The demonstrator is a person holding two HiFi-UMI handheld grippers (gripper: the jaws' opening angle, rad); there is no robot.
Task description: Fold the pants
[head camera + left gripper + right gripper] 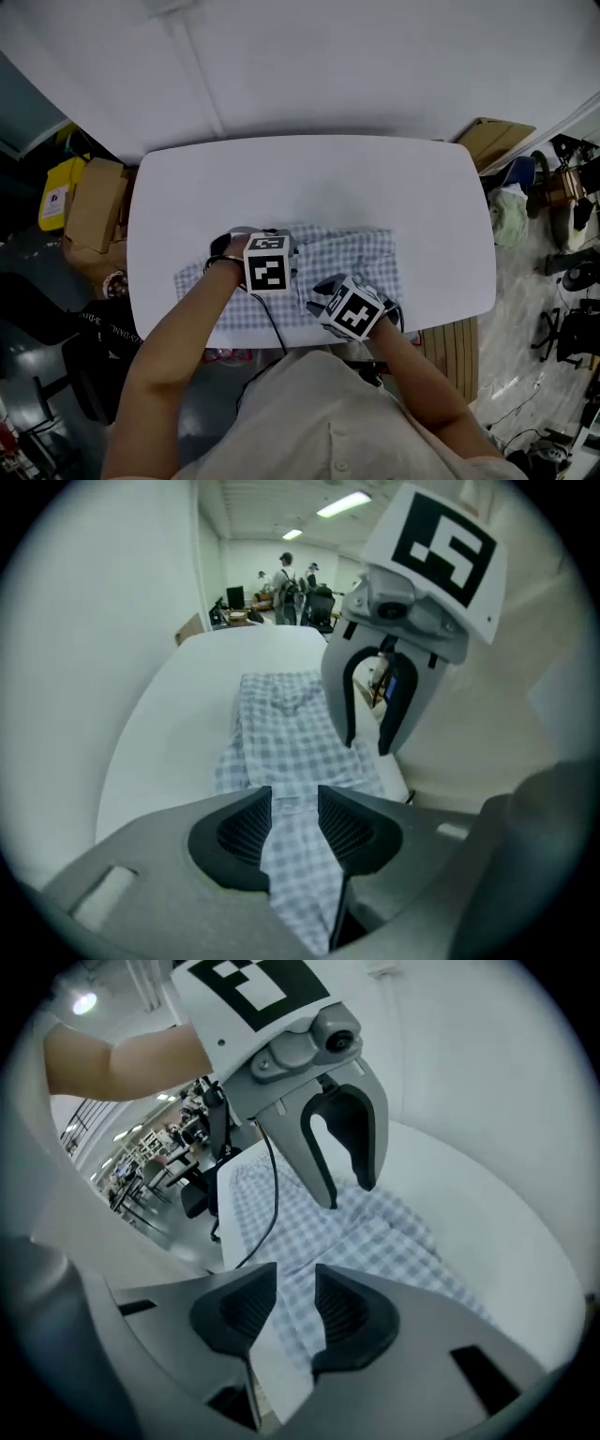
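Pants by table edge, L gripper, R gripper jaws apart

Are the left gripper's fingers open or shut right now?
Open. The left gripper has its fingers standing apart, and the checked pants show through the gap between them.

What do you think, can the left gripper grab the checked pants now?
Probably yes: the left gripper hangs right over the pants, jaws apart, with nothing between them and the cloth.

The left gripper and right gripper were grey, with black ribbed fingers and white cubes bearing black square markers. A black cable trailed from the left gripper. The shirt was cream and buttoned.
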